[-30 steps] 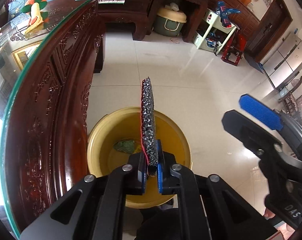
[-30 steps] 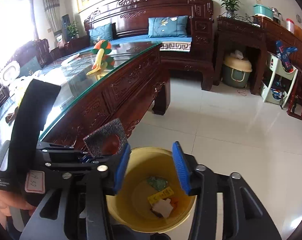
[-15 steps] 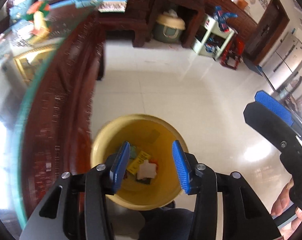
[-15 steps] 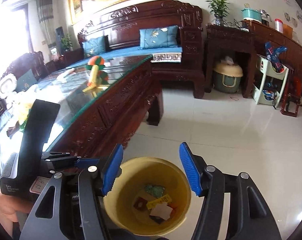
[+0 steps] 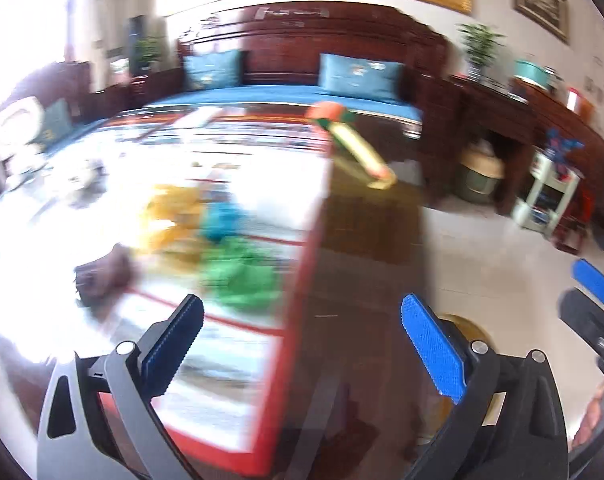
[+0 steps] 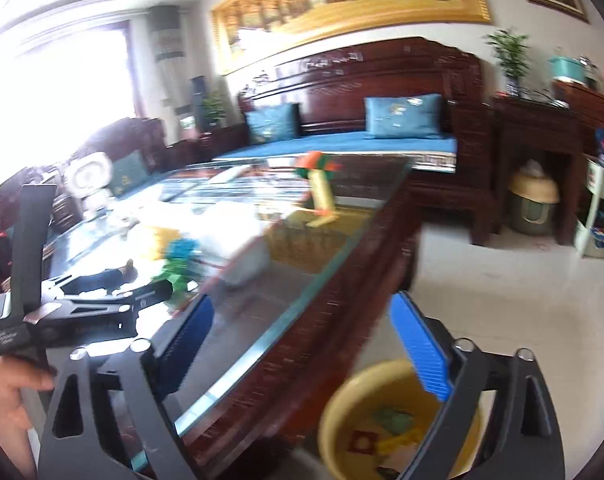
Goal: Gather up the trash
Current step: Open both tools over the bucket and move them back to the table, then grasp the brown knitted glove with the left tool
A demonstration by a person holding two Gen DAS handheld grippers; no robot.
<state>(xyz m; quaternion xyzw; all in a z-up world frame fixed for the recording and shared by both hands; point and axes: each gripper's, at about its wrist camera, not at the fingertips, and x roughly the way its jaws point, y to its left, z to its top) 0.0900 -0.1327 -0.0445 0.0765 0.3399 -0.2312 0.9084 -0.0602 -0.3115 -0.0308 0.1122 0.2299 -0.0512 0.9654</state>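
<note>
Both claws, left (image 5: 302,354) and right (image 6: 305,344), are opening, nothing between them. Blurred scraps (image 5: 238,276) lie on the desk (image 6: 302,280) ahead; bin (image 6: 341,412) below right claw, on the floor.

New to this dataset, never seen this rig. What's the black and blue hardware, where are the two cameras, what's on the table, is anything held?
No robot: a person carries a handheld two-finger gripper in each hand, with a fisheye camera on each looking along its fingers. The left gripper and right gripper have jaws opening with nothing between them. On the glass-topped wooden table lie blurred green scraps, yellow scraps and a toy palm tree. The yellow bin on the floor already holds scraps.
</note>
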